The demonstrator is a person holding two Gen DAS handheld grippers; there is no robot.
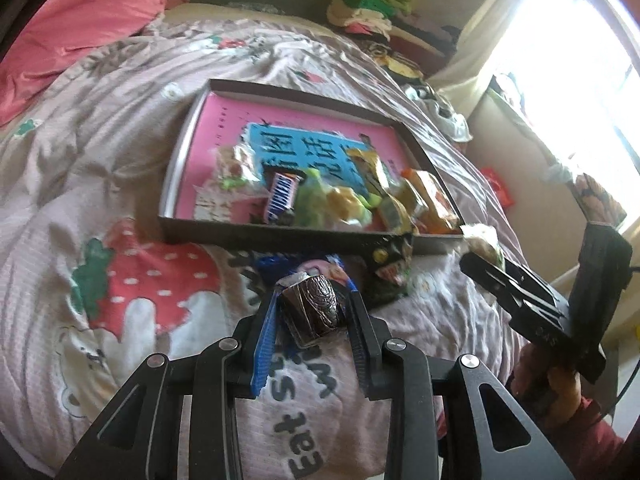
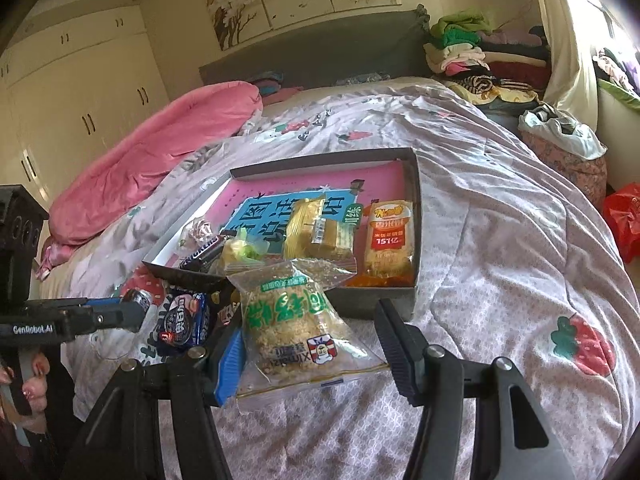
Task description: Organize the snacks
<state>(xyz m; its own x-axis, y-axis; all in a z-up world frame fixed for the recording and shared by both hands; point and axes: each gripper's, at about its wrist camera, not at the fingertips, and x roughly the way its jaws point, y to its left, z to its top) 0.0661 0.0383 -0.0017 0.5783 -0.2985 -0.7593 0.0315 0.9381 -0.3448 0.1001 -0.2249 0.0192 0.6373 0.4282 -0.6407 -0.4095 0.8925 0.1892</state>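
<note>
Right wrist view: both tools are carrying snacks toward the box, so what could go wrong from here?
1. The right tool appears wide open around the clear rice-cake packet, gripped mostly on its left side; it could slip out.
2. The box is already crowded along its near edge, so the packet or the left tool's dark foil snack might land on the bedspread.
</note>
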